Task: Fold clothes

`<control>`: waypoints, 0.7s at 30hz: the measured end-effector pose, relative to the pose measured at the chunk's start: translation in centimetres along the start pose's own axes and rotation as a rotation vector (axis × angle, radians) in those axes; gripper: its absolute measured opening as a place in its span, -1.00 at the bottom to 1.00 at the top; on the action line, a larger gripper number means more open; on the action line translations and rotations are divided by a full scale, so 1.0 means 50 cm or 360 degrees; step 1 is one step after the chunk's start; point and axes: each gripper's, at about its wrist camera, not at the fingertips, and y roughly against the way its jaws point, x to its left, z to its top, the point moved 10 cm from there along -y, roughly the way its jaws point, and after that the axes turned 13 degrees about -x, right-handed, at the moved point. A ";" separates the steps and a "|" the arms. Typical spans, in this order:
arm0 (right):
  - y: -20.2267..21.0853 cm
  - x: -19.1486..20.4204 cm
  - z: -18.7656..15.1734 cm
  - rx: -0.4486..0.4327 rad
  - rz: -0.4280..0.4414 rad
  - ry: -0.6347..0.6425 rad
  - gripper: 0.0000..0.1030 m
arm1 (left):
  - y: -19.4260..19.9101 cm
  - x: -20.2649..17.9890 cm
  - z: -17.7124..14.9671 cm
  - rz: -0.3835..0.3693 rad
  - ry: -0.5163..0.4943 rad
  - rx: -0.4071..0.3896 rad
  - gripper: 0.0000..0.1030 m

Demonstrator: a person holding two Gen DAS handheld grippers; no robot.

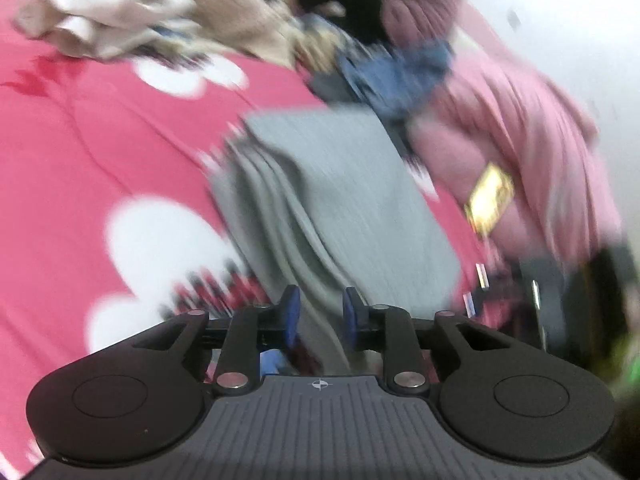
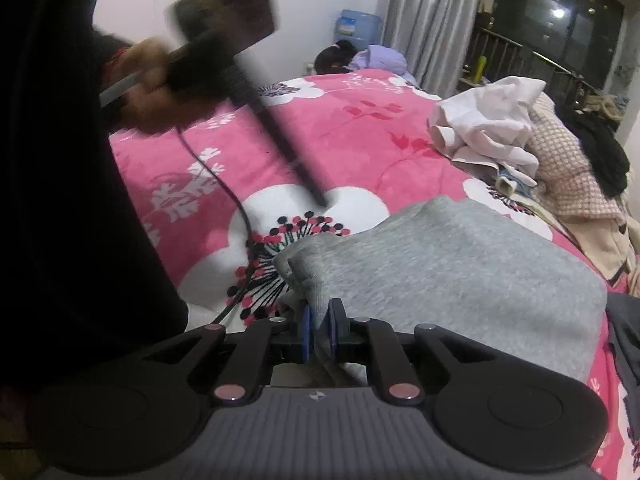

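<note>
Lying folded on the pink blanket with white flowers [image 2: 360,128], the grey knitted cotton garment [image 2: 460,264] has its near corner clamped between the blue pads of the right gripper [image 2: 319,332], whose jaws are pressed together on the fabric. The left gripper [image 1: 318,314] stands with its jaws apart, nothing pinched between them, just above the near edge of the same grey garment [image 1: 340,200]. Beyond it a heap of white, beige and black unfolded clothes [image 2: 520,132] rests on the blanket.
</note>
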 end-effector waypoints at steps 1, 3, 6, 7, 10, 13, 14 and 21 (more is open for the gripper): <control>0.000 0.001 -0.001 0.0002 0.0007 0.0008 -0.77 | -0.015 0.015 0.028 0.0018 0.0044 -0.0052 -0.24; -0.001 0.003 -0.004 0.0008 0.0014 0.0021 -0.77 | -0.059 0.046 0.076 0.0009 0.0165 -0.0114 0.12; -0.002 0.005 -0.005 0.0015 0.0019 0.0030 -0.77 | -0.146 0.090 0.125 -0.0027 0.0399 -0.0100 0.38; -0.002 0.004 -0.005 0.0016 0.0020 0.0027 -0.77 | -0.172 0.103 0.137 -0.0022 0.0466 -0.0094 0.38; -0.001 0.004 -0.007 0.0015 0.0028 0.0018 -0.77 | -0.231 0.128 0.162 0.0008 0.0571 -0.0094 0.35; -0.001 0.004 -0.009 0.0013 0.0036 0.0008 -0.77 | -0.255 0.108 0.169 -0.0034 0.0512 -0.0085 -0.18; 0.000 0.004 -0.010 0.0012 0.0039 0.0004 -0.77 | -0.258 0.101 0.167 -0.0040 0.0478 -0.0077 -0.38; 0.012 0.001 0.002 -0.0030 0.0078 0.0007 -0.77 | -0.228 0.091 0.162 0.0104 0.0327 -0.0158 -0.92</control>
